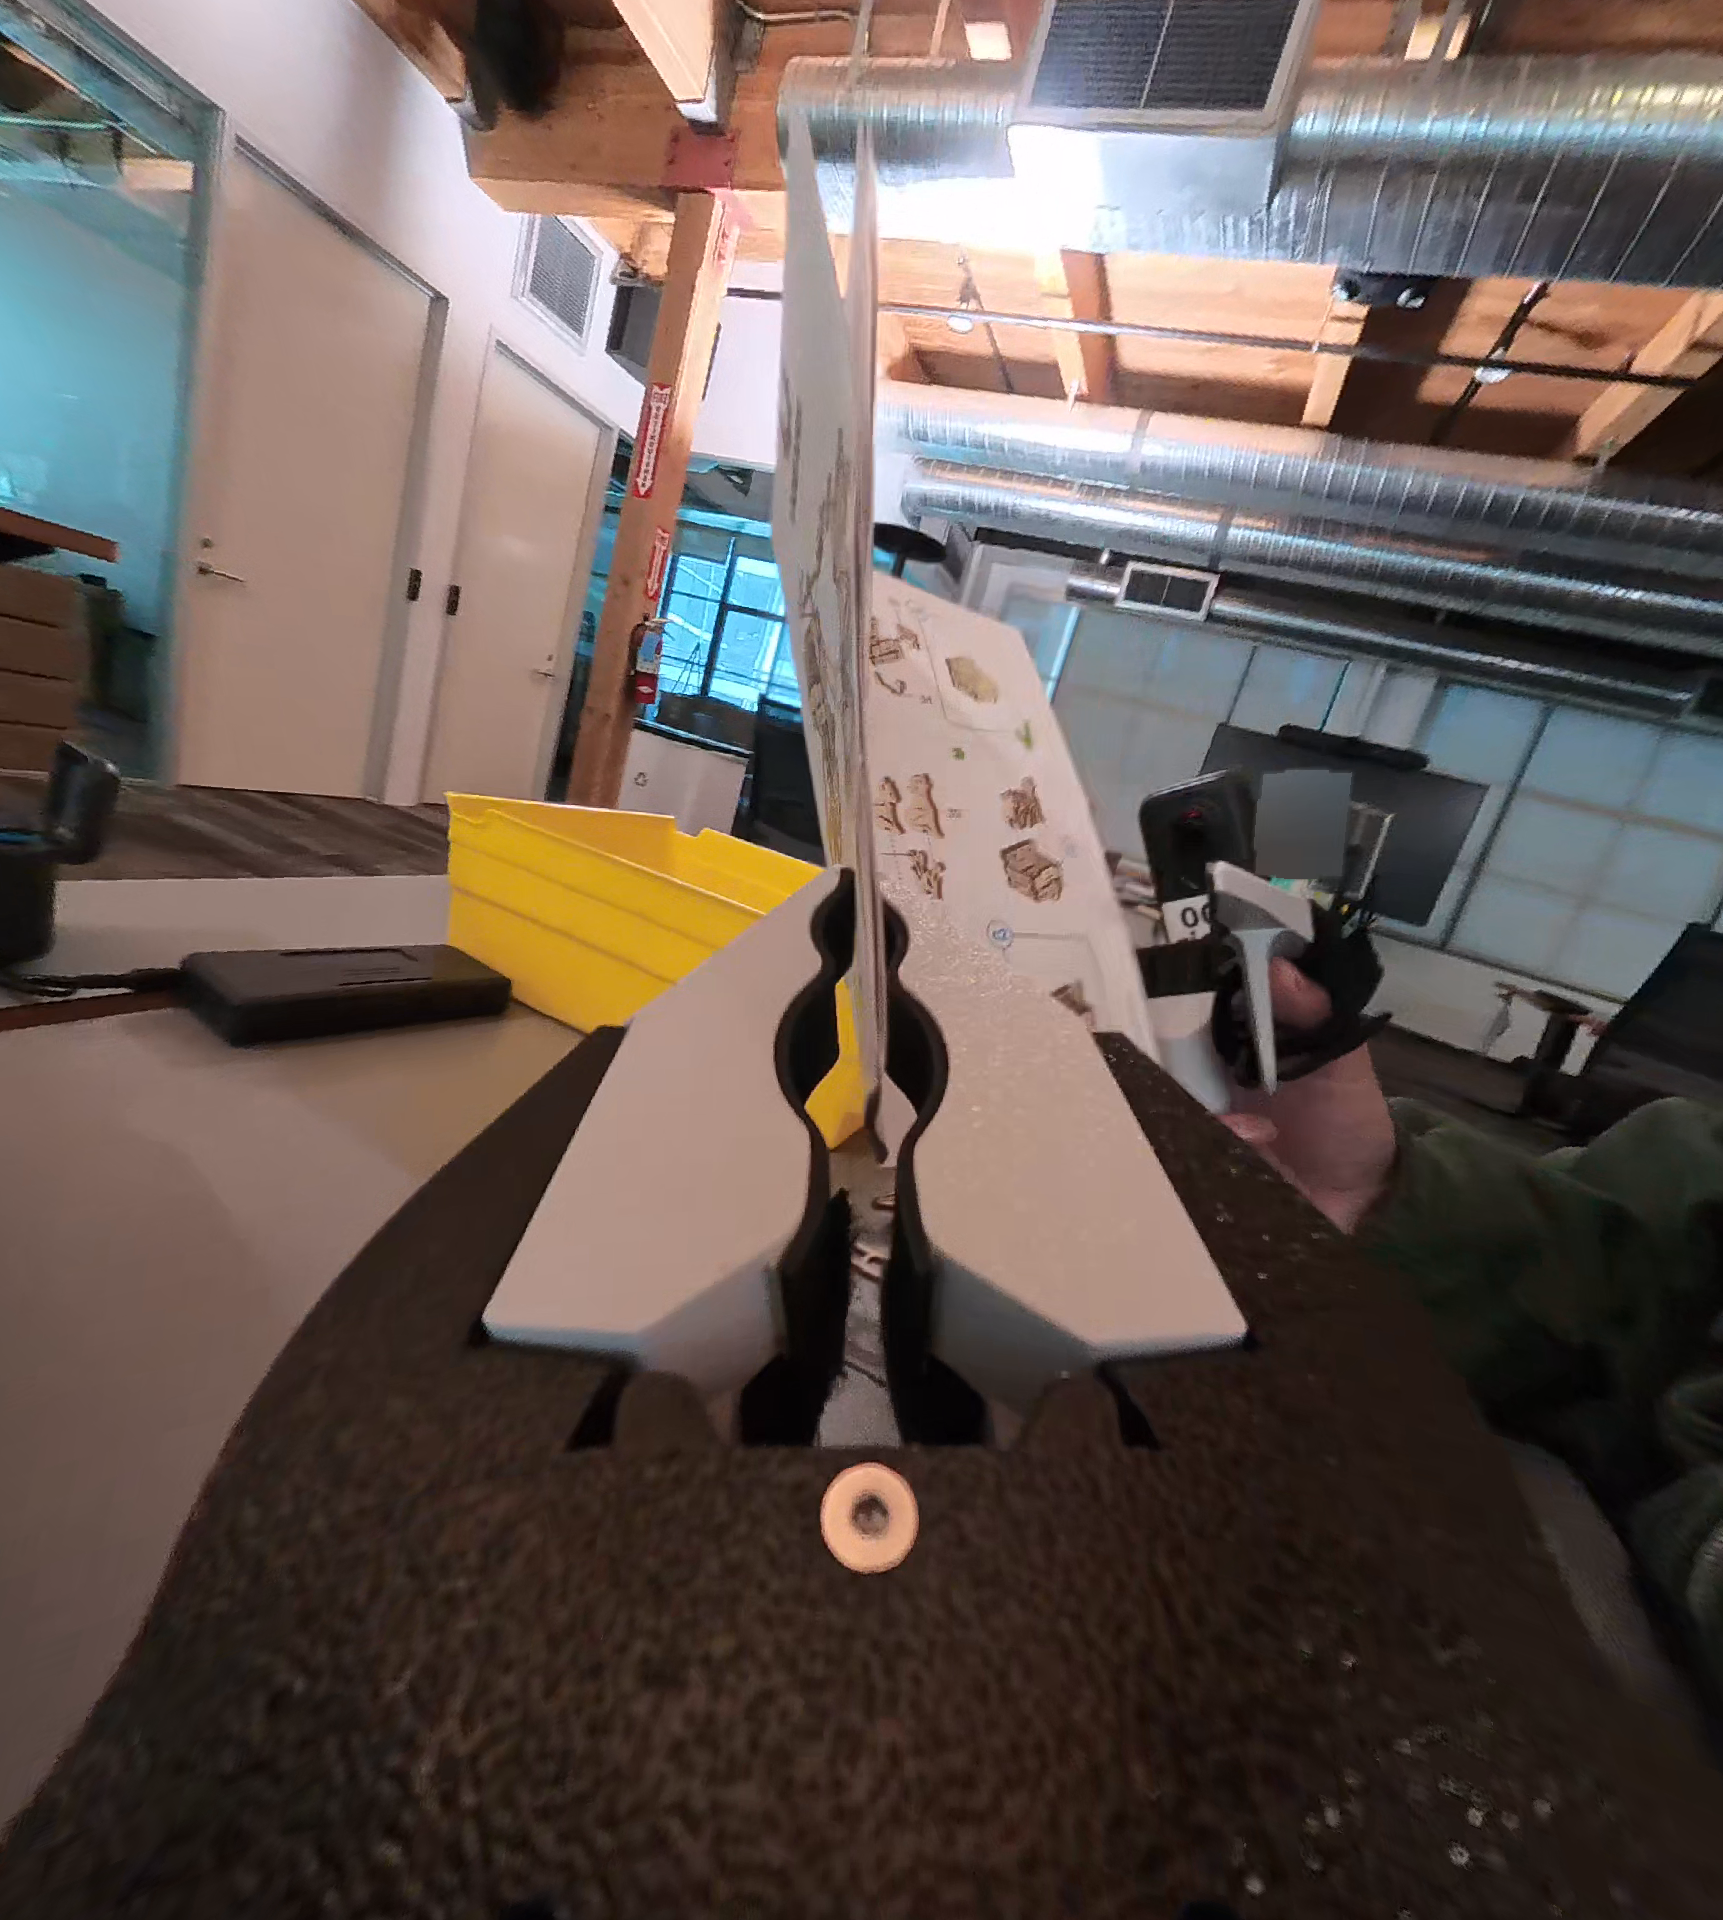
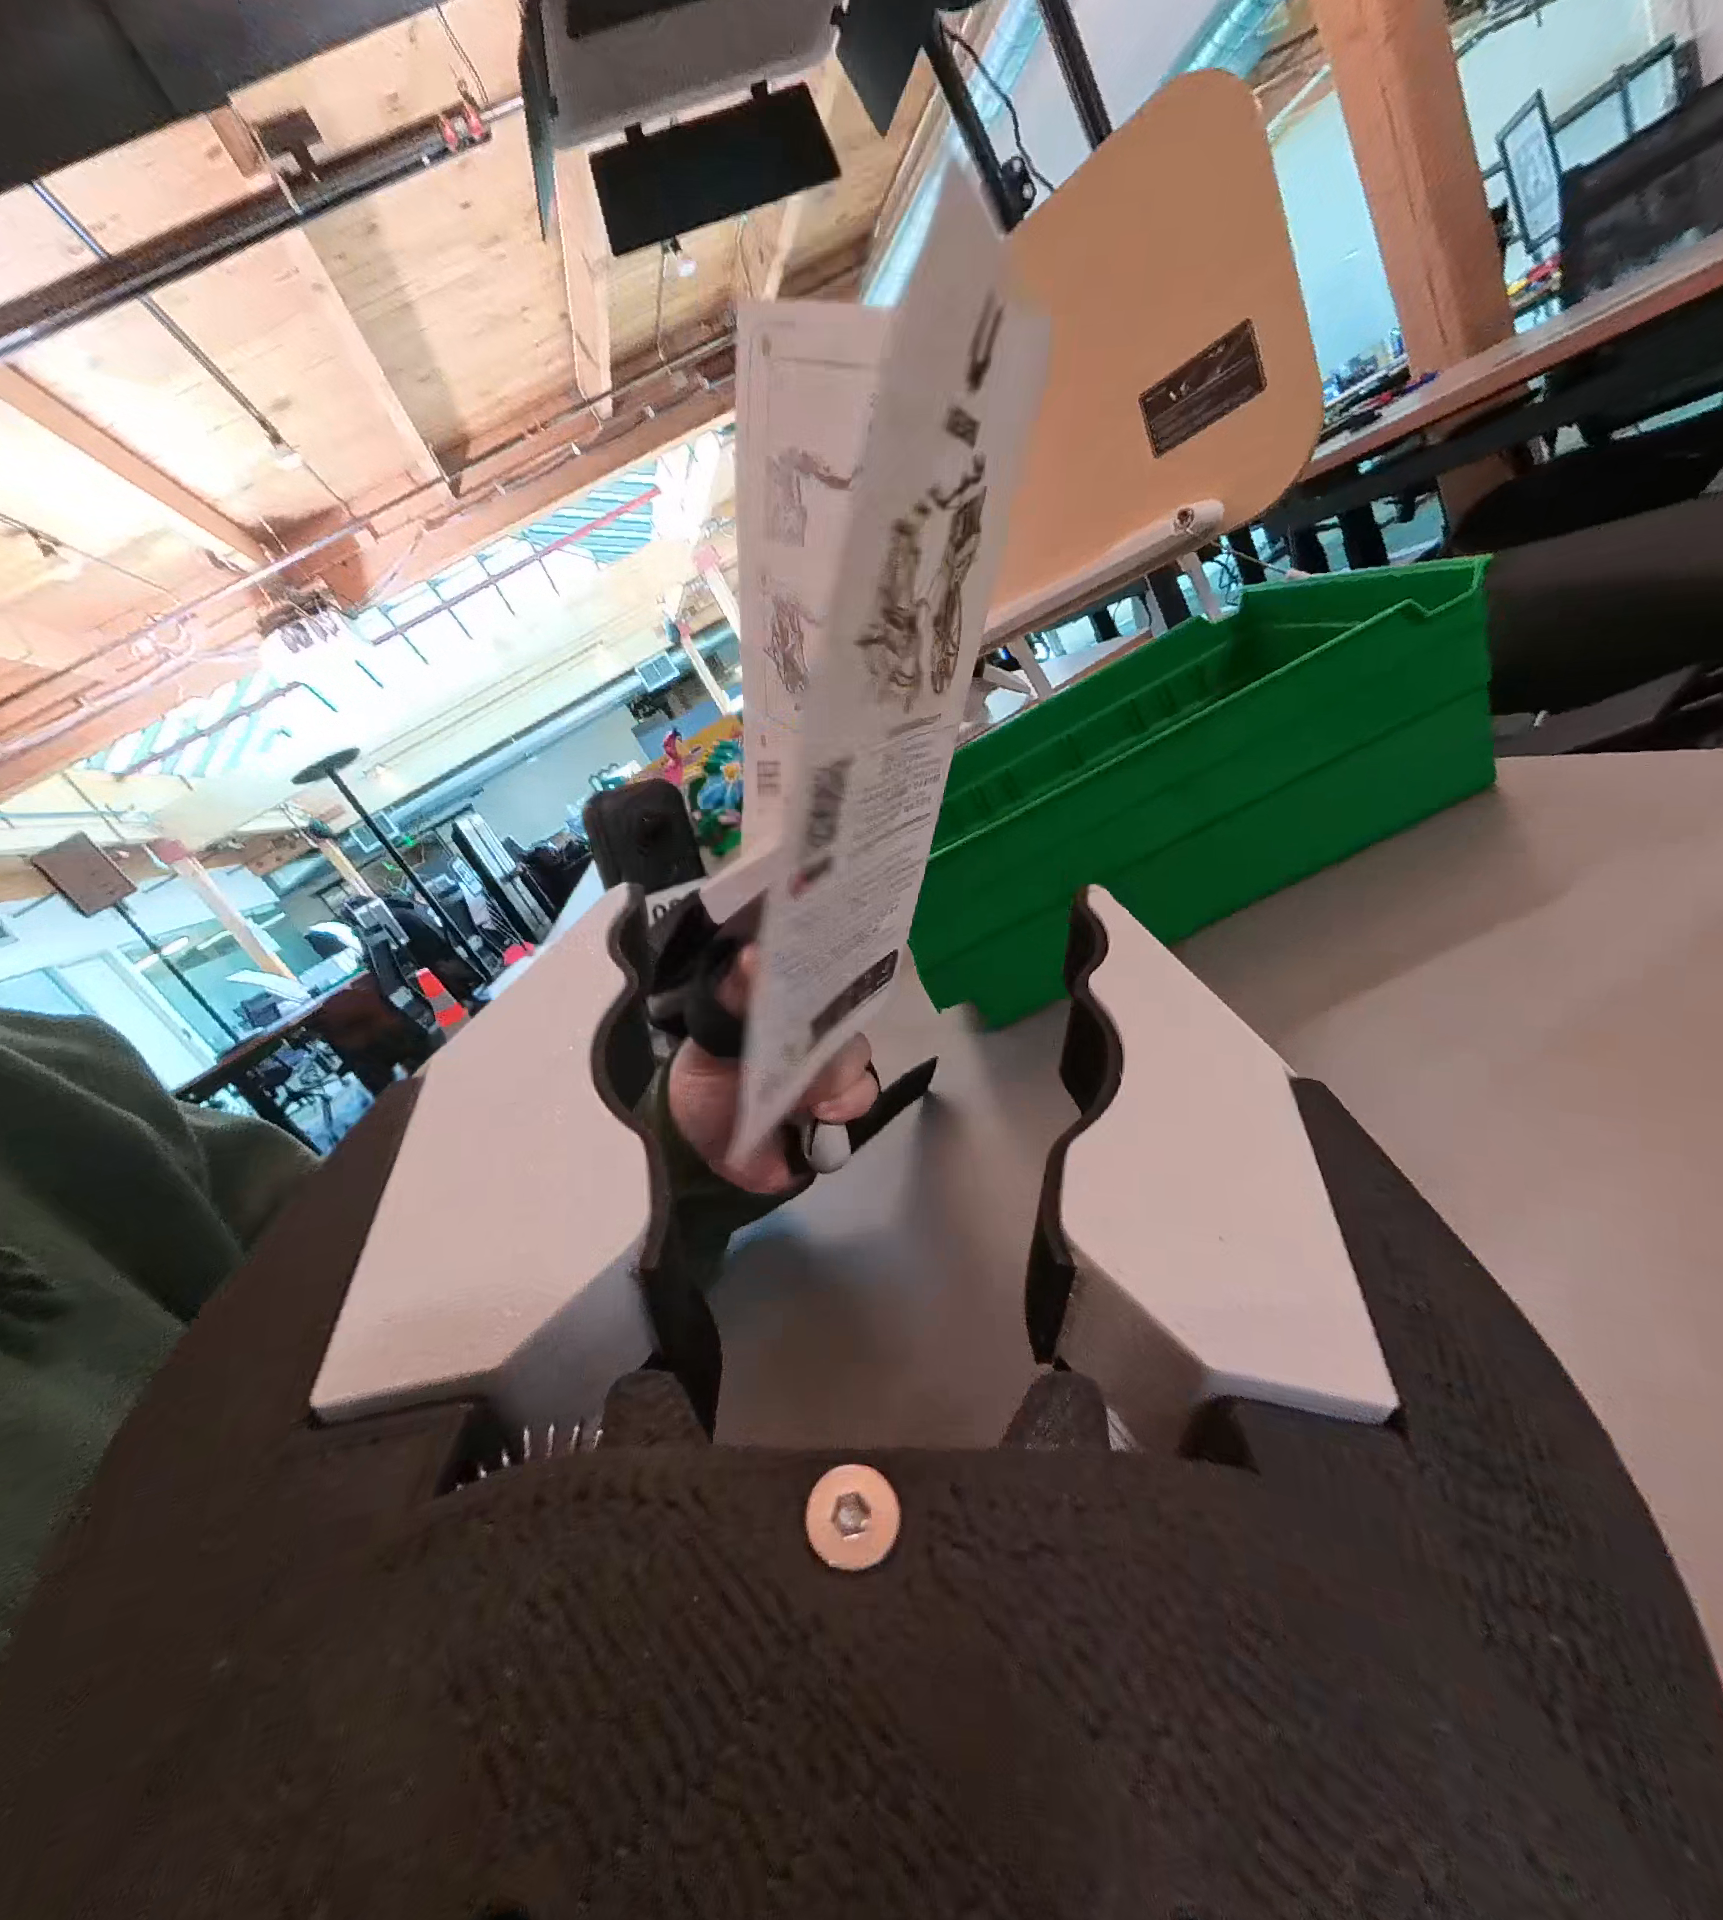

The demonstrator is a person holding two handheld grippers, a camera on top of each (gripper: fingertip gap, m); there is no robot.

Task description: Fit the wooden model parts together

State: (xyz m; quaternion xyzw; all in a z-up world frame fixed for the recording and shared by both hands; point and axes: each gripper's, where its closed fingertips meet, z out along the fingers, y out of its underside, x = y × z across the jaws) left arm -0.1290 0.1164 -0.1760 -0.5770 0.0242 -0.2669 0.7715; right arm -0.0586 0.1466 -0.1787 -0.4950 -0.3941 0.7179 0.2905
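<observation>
Fingers, left: white wedge-shaped fingers of the left gripper (image 1: 862,1023) pressed narrow onto the lower edge of a folded white printed instruction sheet (image 1: 829,520); sheet stands upright, edge-on to the left wrist camera, a second leaf fanning right with small drawings of wooden parts.
Fingers, right: right gripper (image 2: 852,1023) spread wide, nothing between its white fingers (image 2: 1200,1164); seen far off in the left wrist view it sits in a hand with a black strap.
Table: pale grey flat tabletop (image 2: 1459,987) under both grippers.
Green bin: green plastic open-topped storage bin (image 2: 1252,769) on the table, beyond the right gripper.
Yellow bin: yellow plastic storage bin (image 1: 587,914) on the table, just behind the left fingers.
Sleeve: dark green fabric sleeve (image 1: 1615,1299) at the right edge of the left wrist view.
Sheet from the right wrist view: same sheet (image 2: 867,727) raised, tilted, held low by the left gripper.
Black box: flat black rectangular device (image 1: 348,989) with a cable, left of the yellow bin.
Wooden model parts: cannot tell where; none visible outside the sheet's drawings.
</observation>
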